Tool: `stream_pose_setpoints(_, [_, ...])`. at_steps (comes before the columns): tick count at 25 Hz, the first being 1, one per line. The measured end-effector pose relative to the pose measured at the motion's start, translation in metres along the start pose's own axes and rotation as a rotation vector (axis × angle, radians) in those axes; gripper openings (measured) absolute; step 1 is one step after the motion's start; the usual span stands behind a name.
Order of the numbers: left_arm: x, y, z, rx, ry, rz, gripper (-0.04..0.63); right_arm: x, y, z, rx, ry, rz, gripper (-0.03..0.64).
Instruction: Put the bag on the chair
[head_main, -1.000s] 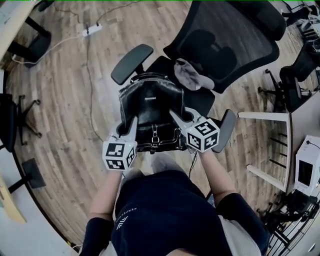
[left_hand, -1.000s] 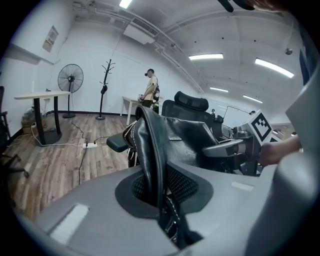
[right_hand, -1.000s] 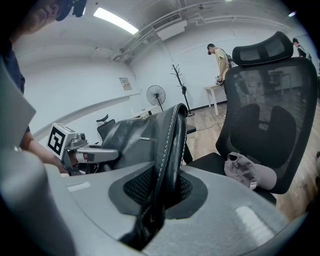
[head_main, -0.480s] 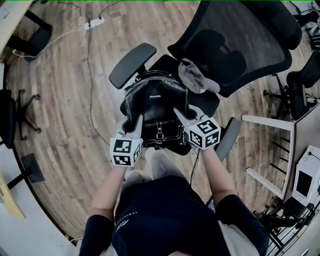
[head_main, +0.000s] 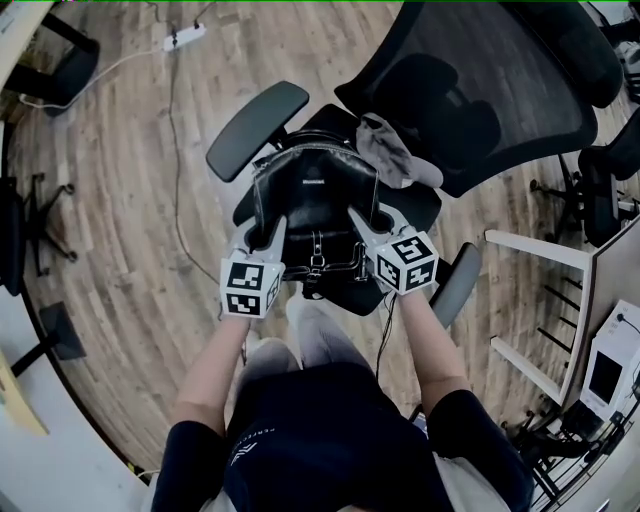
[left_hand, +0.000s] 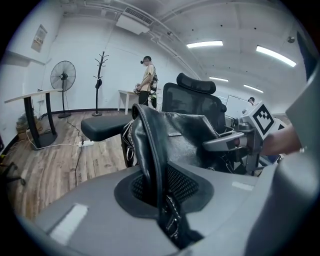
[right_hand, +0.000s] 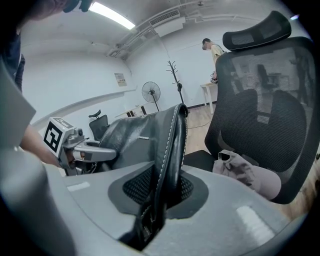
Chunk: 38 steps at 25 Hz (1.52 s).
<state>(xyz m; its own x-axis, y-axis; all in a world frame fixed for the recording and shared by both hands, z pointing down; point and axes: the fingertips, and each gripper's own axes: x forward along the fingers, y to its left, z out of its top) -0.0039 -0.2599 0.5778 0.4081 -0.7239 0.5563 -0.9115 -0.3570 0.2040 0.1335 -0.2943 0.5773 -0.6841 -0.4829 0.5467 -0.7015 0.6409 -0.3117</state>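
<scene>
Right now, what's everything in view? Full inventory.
bag: one, black leather, at the office chair's seat, gripped at both side edges
office chair: one, black mesh, centre
cloth: one, grey, crumpled on the seat beside the bag
power strip: one, white, on the floor beyond the chair, cable attached
floor: wood planks, brown
fan: one, black, standing by the far wall
coat stand: one, black, next to the fan
bystander: one, standing at the back
left gripper: grey, jaws shut on the bag's left edge
right gripper: grey, jaws shut on the bag's right edge
</scene>
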Motion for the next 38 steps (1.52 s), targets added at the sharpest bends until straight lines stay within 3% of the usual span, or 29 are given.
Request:
stream_pose_setpoints(13, [0.037,0.012,-0.018,0.034,0.038,0.006,0.080,0.028,-0.028,-0.025,0.055,-0.005,-0.008,0.066])
stream_pose_setpoints(27, [0.061,0.023,-0.034,-0.037,0.097,-0.013,0.117,0.047,-0.048,-0.050,0.131,0.044,-0.041,0.095])
stream_pose_setpoints(33, [0.065,0.029,-0.034,-0.033,0.111,0.020,0.143,0.051,-0.056,-0.053,0.149,0.065,-0.091,0.149])
stream_pose_setpoints(38, [0.064,0.037,-0.035,-0.042,0.125,0.062,0.257,0.050,-0.055,-0.055,0.158,0.080,-0.106,0.257])
